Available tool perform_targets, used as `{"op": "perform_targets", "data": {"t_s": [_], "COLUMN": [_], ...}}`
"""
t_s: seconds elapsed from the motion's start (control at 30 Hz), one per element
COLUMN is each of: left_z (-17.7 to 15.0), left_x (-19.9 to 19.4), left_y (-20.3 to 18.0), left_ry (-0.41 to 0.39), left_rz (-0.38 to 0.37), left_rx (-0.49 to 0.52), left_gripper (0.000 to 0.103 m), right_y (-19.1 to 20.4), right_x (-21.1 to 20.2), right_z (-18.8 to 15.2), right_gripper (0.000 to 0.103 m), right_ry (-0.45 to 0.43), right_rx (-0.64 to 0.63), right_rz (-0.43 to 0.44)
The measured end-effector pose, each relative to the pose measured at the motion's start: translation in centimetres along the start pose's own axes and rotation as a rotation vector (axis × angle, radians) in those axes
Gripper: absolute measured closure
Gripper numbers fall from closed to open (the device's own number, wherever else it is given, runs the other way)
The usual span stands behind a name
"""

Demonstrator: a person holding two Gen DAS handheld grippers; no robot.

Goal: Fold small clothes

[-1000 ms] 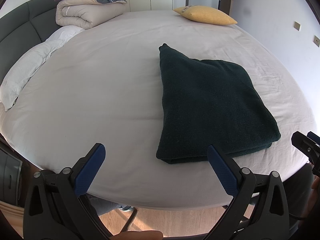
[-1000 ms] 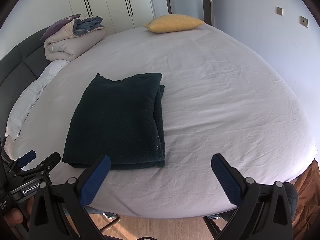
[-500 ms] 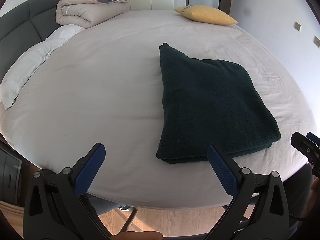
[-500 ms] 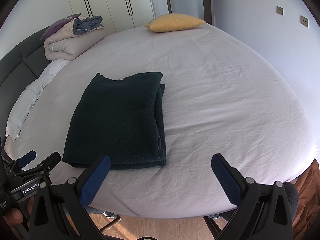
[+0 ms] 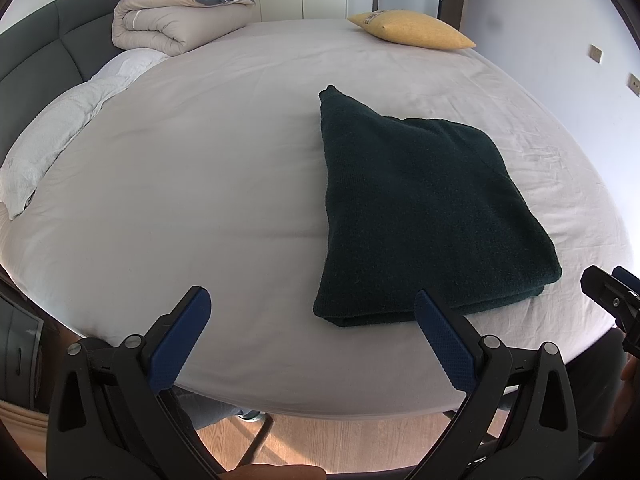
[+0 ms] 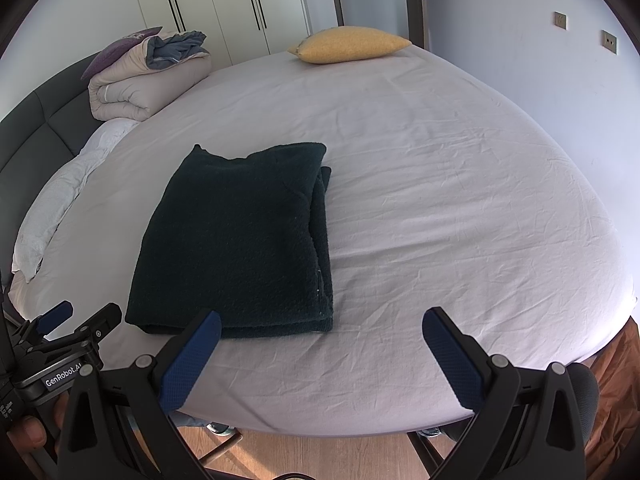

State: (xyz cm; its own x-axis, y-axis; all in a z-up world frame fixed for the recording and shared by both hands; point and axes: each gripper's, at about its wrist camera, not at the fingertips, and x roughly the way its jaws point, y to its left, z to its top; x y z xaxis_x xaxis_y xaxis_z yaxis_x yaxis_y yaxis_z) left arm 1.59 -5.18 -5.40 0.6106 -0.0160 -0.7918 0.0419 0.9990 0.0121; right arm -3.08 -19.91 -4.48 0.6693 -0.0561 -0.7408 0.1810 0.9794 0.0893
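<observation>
The dark green sweater lies folded in a neat block on the near part of the bed. The left tongs and right tongs are wide open, holding nothing. The folding looks finished.

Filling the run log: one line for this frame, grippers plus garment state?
left gripper: open, empty | right gripper: open, empty | dark green garment: folded, flat on bed, untouched | phase: hovering at near edge

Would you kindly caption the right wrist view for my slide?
Open right gripper poised before a folded dark green garment on the bed.
</observation>
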Motion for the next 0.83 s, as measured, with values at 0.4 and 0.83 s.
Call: {"op": "perform_targets", "data": {"t_s": [0.4, 0.83], "left_z": [-0.11, -0.37], "left_x": [-0.02, 0.04], "left_y": [0.02, -0.12], "left_ry": [0.002, -0.001], "left_rz": [-0.003, -0.001], "left_rx": [0.001, 0.004], "left_gripper": [0.000, 0.000], "right_y": [0.15, 0.35], "right_x": [0.06, 0.38], "right_z": [-0.14, -0.58], "right_gripper": [0.000, 0.000], "right_ry": [0.003, 0.015], "right_rx": [0.000, 0.007], "right_rz": [0.003, 0.014]}}
